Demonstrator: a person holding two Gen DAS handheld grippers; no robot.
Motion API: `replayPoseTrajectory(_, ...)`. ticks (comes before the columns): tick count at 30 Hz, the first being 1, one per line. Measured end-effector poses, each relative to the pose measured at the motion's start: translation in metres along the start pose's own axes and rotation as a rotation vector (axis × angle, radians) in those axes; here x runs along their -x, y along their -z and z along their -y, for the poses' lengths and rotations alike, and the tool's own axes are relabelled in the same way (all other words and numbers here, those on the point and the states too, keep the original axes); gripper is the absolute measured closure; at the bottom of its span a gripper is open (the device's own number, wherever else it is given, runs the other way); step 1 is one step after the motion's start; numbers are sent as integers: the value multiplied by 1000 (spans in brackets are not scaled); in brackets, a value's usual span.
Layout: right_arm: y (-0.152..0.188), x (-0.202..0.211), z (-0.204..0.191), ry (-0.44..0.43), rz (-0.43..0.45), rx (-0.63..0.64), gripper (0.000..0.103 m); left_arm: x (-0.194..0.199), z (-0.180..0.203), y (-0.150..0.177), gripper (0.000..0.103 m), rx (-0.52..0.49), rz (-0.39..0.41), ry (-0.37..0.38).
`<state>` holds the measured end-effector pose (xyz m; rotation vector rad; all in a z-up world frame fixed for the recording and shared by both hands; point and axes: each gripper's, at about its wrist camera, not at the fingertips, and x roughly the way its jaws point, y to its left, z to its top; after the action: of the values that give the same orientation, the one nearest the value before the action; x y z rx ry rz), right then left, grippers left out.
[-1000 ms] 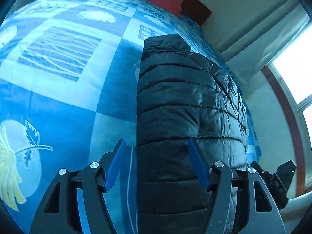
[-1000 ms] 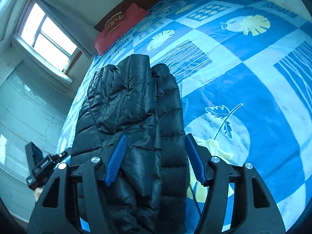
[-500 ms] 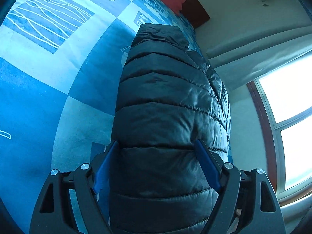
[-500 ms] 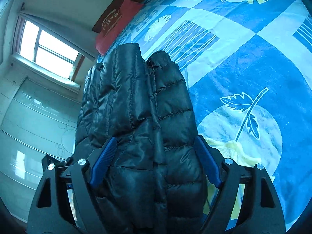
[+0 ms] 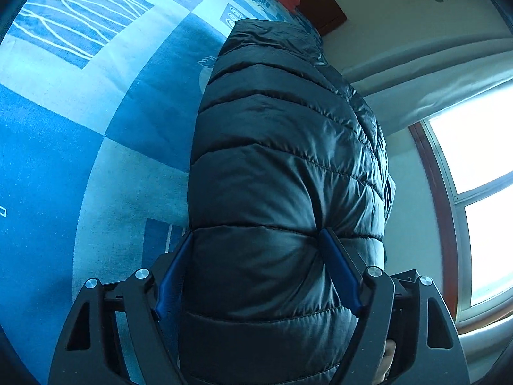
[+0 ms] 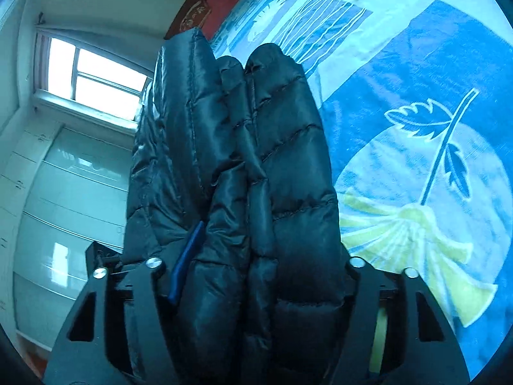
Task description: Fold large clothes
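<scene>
1. A black quilted jacket (image 5: 282, 166) lies folded into a long bundle on a bed, over a blue patterned bedspread (image 5: 96, 128)
2. The left gripper (image 5: 256, 269) straddles the near end of the bundle; its jaws are closing, and both blue pads (image 5: 336, 269) press into the padding
3. The right gripper (image 6: 259, 256) takes the same end from the other side; its jaws are closing on bunched folds, with one blue pad (image 6: 187, 260) sunk in the fabric and the other hidden
4. The bundle's one long edge runs along the bedside by the window (image 5: 474, 173); beyond the other edge lies open bedspread
5. A red pillow (image 6: 221, 3) sits at the headboard, well past the jacket's far end
</scene>
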<state>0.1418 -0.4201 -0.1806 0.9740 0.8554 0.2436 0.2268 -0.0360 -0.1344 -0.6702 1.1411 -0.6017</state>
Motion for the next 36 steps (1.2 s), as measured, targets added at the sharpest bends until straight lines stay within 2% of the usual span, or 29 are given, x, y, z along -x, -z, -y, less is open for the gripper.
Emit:
replayPoseTrajectory(2,0,2,-2,-18,9,8,53,1,2,1,30,-6,1,4)
replayPoseTrajectory(7,5,4,-17,-56,25,59,59,10,6,1,32,-34,5,9)
replayPoseTrajectory(14,4,-26,-48,-94,-13,117,61,41,-9,0,32,-22,49,6)
replayPoseTrajectory(22,22,-75,-70,-156,-95,140,61,90,-40,-7,32,-13,111,-48)
replayPoseTrajectory(28,27,-80,-65,-122,-106,142,60,88,-58,-4,32,12,115,-42)
replayPoseTrajectory(31,29,-79,-62,-102,-98,136,57,85,-62,-5,30,-3,113,-40)
replayPoseTrajectory(36,31,-73,-68,-54,-81,141,41,96,-75,-11,30,-6,98,-10)
